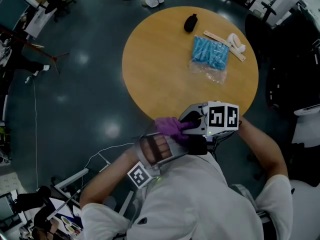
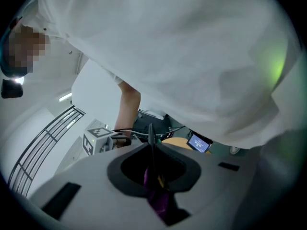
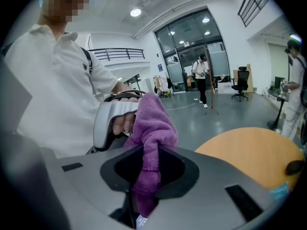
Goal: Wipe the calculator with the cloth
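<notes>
The calculator (image 2: 151, 143), which looks like the thin dark thing pinched edge-on in the left claw (image 2: 151, 169) close to the person's shirt (image 1: 200, 199), should be held steady while the right claw (image 3: 144, 176), shut tight on the purple cloth (image 3: 151, 123), rubs softly over it.

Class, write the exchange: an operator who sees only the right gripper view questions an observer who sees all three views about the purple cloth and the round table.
Operator: My right gripper grips the purple cloth. Who has its far end?
Observer: The left gripper is shut on it too.
Operator: What lies on the round table?
Observer: A blue packet in a clear bag, with a wooden strip beside it.
</notes>
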`<state>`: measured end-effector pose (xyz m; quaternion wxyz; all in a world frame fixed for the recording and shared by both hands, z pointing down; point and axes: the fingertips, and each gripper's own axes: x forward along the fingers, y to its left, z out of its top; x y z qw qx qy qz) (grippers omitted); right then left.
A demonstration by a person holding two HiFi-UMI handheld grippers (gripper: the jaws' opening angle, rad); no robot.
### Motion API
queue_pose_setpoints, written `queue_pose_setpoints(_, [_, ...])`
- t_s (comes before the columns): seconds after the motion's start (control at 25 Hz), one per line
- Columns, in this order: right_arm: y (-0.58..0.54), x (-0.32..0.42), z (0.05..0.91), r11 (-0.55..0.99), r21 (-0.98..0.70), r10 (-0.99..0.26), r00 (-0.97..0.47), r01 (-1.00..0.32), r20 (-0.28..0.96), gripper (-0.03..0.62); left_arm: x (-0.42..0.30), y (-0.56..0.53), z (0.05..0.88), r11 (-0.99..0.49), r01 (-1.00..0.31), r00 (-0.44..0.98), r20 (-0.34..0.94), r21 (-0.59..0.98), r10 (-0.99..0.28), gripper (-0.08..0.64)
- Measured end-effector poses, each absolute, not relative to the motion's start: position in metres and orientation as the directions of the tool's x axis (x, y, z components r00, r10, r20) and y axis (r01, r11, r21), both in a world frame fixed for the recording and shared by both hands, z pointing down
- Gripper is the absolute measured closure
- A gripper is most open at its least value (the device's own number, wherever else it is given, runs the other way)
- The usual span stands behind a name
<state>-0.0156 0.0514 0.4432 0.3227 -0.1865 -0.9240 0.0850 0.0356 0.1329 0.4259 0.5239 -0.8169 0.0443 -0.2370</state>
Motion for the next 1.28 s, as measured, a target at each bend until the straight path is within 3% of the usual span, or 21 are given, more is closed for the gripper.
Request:
queue_pose_setpoints(0.56, [0.045, -0.008, 0.531, 0.898, -0.350, 0.438, -0.604, 0.266, 0.666, 0.511, 0.033, 0.125, 0.421, -0.526, 0.114, 0.894, 0.318, -0.843, -0.315, 0.511])
queue_pose_setpoints(0.88, [0.009, 0.017, 0.577, 0.935, -0.339, 0.333, -0.603, 0.107, 0.725, 0.511, 0.025, 0.093, 0.403, -0.611, -0.065, 0.891, 0.230, -0.789, -0.391, 0.512])
queue_pose_setpoints(0.96, [-0.012, 0.027, 0.584, 0.940, -0.342, 0.266, -0.652, 0.011, 0.710, 0.511, 0.017, 0.070, 0.404, -0.701, -0.194, 0.874, 0.204, -0.686, -0.441, 0.512])
queue_pose_setpoints(1.08, [-0.043, 0.045, 0.587, 0.917, -0.367, 0.144, -0.730, -0.155, 0.668, 0.511, 0.002, 0.025, 0.411, -0.796, -0.444, 0.831, 0.144, -0.412, -0.538, 0.512])
queue_pose_setpoints(1.2, [-0.068, 0.070, 0.591, 0.871, -0.387, 0.015, -0.772, -0.303, 0.636, 0.511, -0.011, -0.017, 0.429, -0.784, -0.614, 0.779, 0.092, -0.093, -0.621, 0.514])
queue_pose_setpoints(1.28, [-0.082, 0.089, 0.597, 0.831, -0.396, -0.069, -0.777, -0.392, 0.625, 0.511, -0.026, -0.039, 0.464, -0.698, -0.693, 0.720, 0.118, 0.181, -0.684, 0.514])
